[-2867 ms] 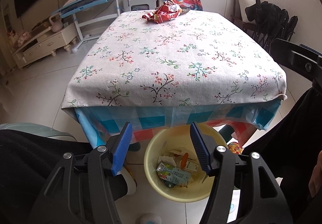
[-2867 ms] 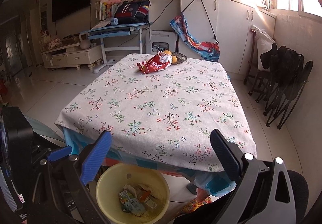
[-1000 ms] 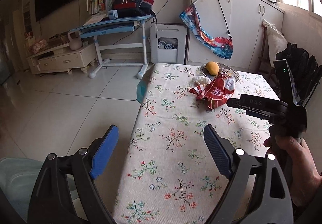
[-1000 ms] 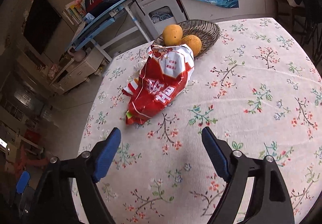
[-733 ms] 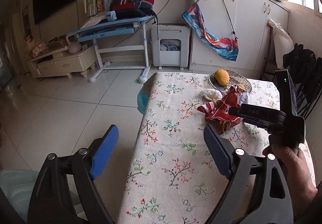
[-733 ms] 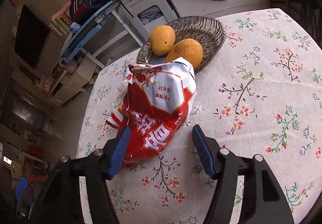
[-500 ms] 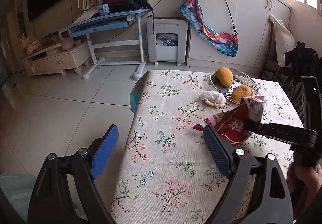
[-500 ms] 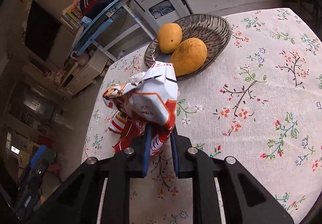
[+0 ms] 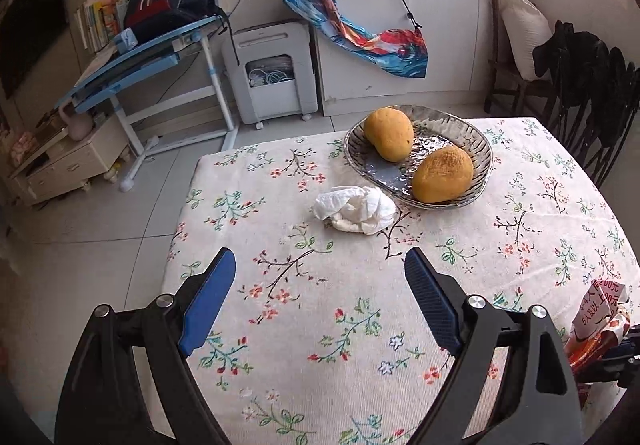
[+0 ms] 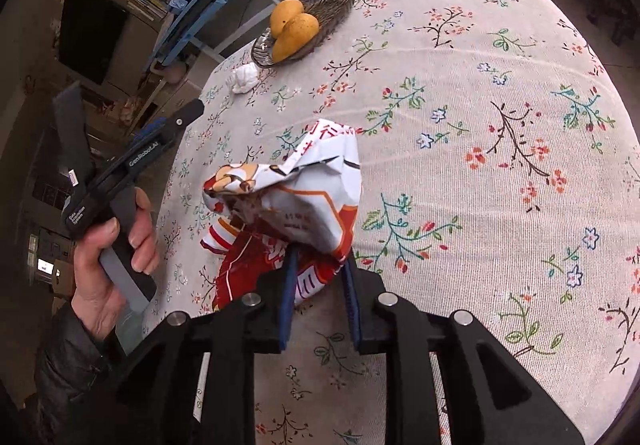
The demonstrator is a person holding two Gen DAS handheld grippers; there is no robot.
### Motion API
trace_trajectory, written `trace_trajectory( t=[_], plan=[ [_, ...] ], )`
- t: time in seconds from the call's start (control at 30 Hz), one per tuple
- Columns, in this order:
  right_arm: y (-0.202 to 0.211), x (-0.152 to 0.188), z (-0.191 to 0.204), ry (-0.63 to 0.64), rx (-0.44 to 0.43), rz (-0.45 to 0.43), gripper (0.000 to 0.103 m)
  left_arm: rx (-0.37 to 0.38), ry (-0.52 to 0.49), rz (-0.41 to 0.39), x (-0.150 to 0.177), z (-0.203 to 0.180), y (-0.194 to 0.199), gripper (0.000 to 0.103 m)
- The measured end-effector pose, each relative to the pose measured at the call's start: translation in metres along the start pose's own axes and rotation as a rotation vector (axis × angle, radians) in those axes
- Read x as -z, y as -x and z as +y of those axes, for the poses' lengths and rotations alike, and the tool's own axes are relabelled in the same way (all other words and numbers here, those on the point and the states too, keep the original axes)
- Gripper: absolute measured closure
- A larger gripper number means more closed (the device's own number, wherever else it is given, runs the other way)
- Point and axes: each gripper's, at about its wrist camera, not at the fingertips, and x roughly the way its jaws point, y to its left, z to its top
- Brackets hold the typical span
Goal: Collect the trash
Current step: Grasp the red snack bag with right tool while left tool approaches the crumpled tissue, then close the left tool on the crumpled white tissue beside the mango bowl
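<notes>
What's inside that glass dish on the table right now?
Two yellow-orange mangoes lie in the glass dish, touching nothing else. The dish bottom beneath them is hidden. The crumpled tissue sits outside, beside its rim.

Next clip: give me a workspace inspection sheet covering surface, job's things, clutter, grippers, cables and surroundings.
Surface: table under a floral cloth.
Job's things: red and white snack bag held off the cloth; crumpled white tissue lying beside the dish.
Clutter: glass dish holding two mangoes.
Grippers: right gripper, just closed, clamped on the snack bag; left gripper open, empty, aimed toward the tissue.
Cables: black cord running up the wall behind the blue desk.
Surroundings: backpack on the desk, white cabinets, tiled floor, dark folding chairs.
</notes>
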Motion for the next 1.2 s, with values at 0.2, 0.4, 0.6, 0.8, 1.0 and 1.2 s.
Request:
trace_trajectory(
  t=[0.2,0.4,0.6,0.8,1.0,1.2],
  plan=[
    [-0.009,-0.012,0.015,0.040,0.018,-0.043,0.060,-0.032,-0.065,0.028,-0.017,-0.017,-0.038,0.020],
    [-0.012,-0.016,0.017,0.010,-0.019,-0.067,0.045,-0.033,-0.069,0.032,-0.029,-0.019,-0.062,0.020],
    [-0.019,-0.021,0.020,0.005,-0.015,-0.087,0.044,0.043,-0.059,0.078,-0.034,-0.020,-0.077,0.044],
    [-0.028,-0.024,0.019,-0.014,-0.026,-0.070,0.067,0.113,-0.062,0.095,-0.025,-0.026,-0.069,0.068],
    [-0.020,-0.019,0.022,0.011,-0.007,-0.077,0.074,0.131,-0.073,0.137,0.002,-0.030,-0.037,0.070],
    [-0.012,-0.021,0.022,0.014,0.054,-0.106,0.074,0.118,-0.090,0.174,0.039,-0.035,0.009,0.070]
  ],
)
